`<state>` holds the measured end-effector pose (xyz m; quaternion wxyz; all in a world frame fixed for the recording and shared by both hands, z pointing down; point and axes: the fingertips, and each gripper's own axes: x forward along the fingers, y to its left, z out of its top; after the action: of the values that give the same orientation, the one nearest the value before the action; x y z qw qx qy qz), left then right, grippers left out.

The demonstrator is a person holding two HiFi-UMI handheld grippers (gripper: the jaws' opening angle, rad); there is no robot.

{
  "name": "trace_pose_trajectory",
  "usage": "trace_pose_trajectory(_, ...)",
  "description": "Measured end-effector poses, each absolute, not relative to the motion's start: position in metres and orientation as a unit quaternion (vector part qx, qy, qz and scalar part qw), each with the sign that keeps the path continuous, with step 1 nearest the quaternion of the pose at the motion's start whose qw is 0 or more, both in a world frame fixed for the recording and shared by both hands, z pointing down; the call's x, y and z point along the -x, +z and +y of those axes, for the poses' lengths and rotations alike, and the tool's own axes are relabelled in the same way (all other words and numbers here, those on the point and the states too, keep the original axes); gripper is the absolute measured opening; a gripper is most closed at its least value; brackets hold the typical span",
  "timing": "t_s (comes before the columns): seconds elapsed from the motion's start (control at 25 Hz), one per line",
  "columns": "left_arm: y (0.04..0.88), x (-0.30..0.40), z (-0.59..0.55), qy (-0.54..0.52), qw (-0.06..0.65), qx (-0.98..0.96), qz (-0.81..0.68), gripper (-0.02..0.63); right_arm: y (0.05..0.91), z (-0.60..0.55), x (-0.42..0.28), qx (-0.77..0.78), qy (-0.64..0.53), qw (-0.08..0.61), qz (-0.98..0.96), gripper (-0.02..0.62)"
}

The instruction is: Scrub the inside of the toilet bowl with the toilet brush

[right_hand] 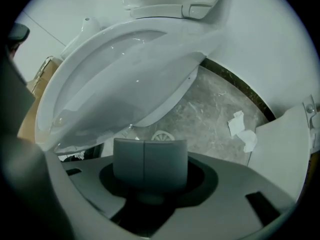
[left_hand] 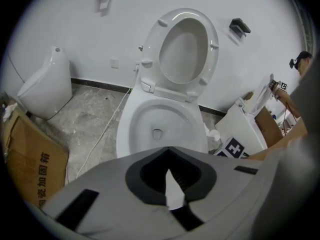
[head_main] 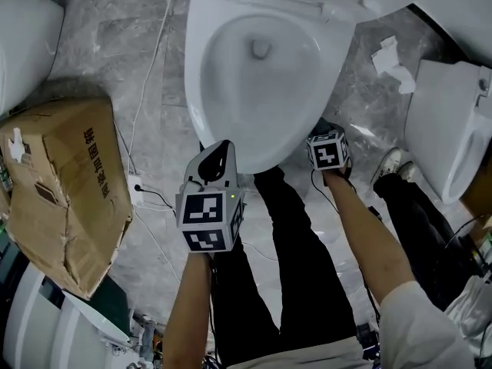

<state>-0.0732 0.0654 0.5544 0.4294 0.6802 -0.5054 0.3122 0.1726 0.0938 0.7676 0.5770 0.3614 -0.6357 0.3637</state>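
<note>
The white toilet bowl (head_main: 198,83) stands at the top of the head view with seat and lid raised (left_hand: 186,49); its inside is bare. My right gripper (head_main: 326,131) points straight down beside the bowl's front right edge. In the right gripper view a grey block with a centre seam (right_hand: 145,159), seemingly the brush handle's top end, fills the space between the jaws of the right gripper (right_hand: 145,184); no pad visibly presses on it. A round white spoked piece (right_hand: 162,135) shows on the floor beyond. My left gripper (head_main: 219,158) hovers before the bowl (left_hand: 125,129), nothing in it.
A torn cardboard box (head_main: 69,183) lies at the left, and a white cable (head_main: 154,68) runs over the marble floor. Another white toilet (head_main: 453,121) stands at the right, crumpled tissue (head_main: 392,60) near it. The person's legs in black trousers (head_main: 292,237) stand below the bowl.
</note>
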Motion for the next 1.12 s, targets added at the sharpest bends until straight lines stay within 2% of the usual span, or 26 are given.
trace_pose_trajectory(0.32,0.555,0.065,0.087,0.321,0.437,-0.683,-0.489,0.026,0.749,0.094,-0.180,-0.383,0.365,0.580,-0.620,0.196)
trace_pose_trajectory(0.56,0.529,0.040,0.074,0.324,0.404,-0.724,-0.455,0.026,0.694,0.103,-0.190,-0.420,0.377,0.555,-0.611,0.196)
trace_pose_trajectory(0.72,0.512,0.038,0.073,0.309,0.405,-0.736,-0.446,0.026,0.656,0.123,-0.190,-0.458,0.379,0.523,-0.611,0.196)
trace_pose_trajectory(1.12,0.513,0.061,0.110,0.355,0.367,-0.772,-0.378,0.026,0.571,0.181,-0.201,-0.566,0.382,0.440,-0.583,0.196)
